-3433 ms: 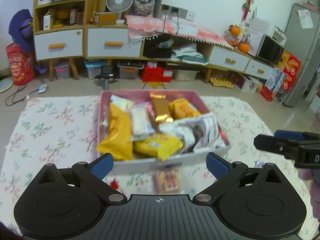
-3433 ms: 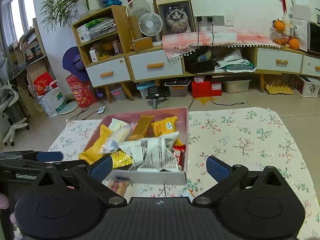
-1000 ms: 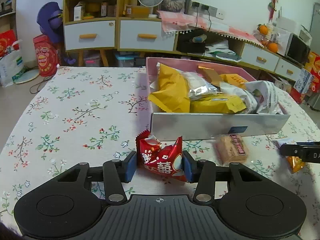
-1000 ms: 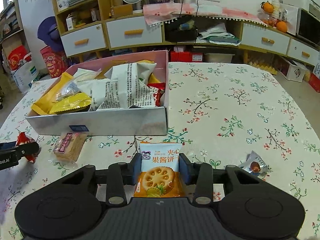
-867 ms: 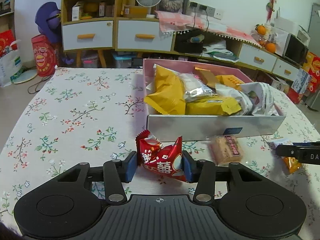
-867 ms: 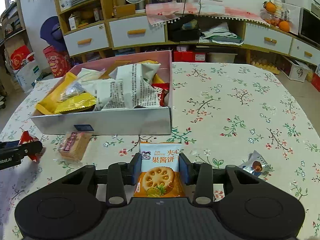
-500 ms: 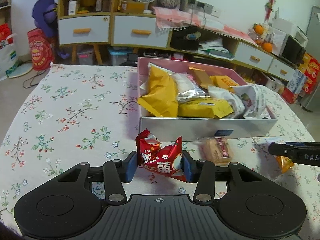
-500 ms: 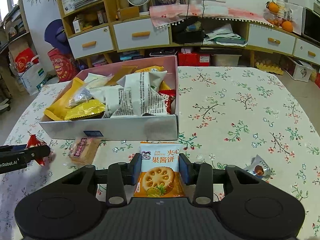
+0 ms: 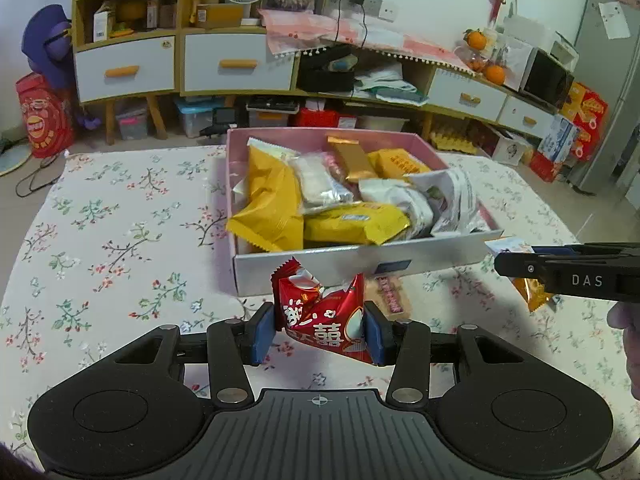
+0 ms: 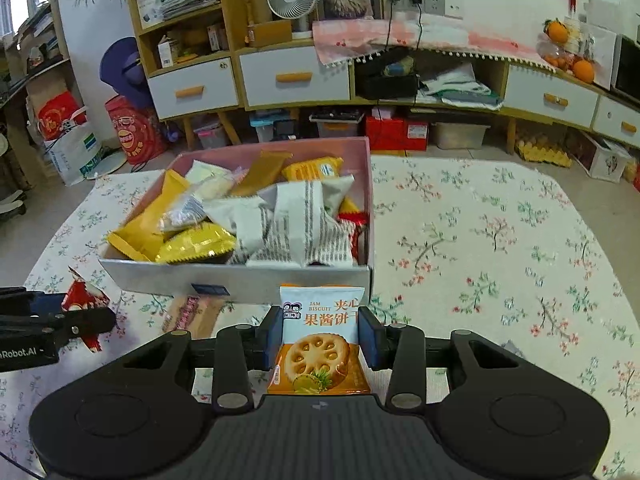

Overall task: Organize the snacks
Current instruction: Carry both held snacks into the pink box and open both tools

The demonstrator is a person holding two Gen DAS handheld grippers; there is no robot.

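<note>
Snacks fill the pink box [image 9: 424, 148], which stands on the flowered worktop [image 9: 120, 216] just ahead of both tongs. Inside it, yellow packets [image 9: 272, 200], a clear-wrapped white one [image 9: 316, 184], a gold bar [image 9: 354, 158] and grey-striped white bags [image 10: 308, 228] lie heaped together, some rising above the rim.

The left tongs [image 9: 320, 330] are narrowed onto a red foil packet [image 9: 320, 312]: both blue pads press its sides, and the packet stands up between them, clear of the cloth, its crimped top overlapping the box's near grey wall in that view. In the right wrist view the same tongs show at the left edge with the red packet [image 10: 82, 300] in their tips.

The right tongs [image 10: 320, 332] are drawn in tight on a jam biscuit packet [image 10: 320, 332], white on top and orange below with a round biscuit printed on it; the pads grip its two edges and it points toward the near wall of the box. From the left wrist view these tongs [image 9: 520, 270] enter from the right, side-on, with the packet's orange end [image 9: 532, 294] hanging below the tips.

Between the two tongs, just in front of the box's near wall, a small brown-wrapped biscuit [image 9: 390, 294] lies flat on the worktop. A sliver of a hand [image 9: 628, 344] shows at the far right edge, behind the right tongs.
</note>
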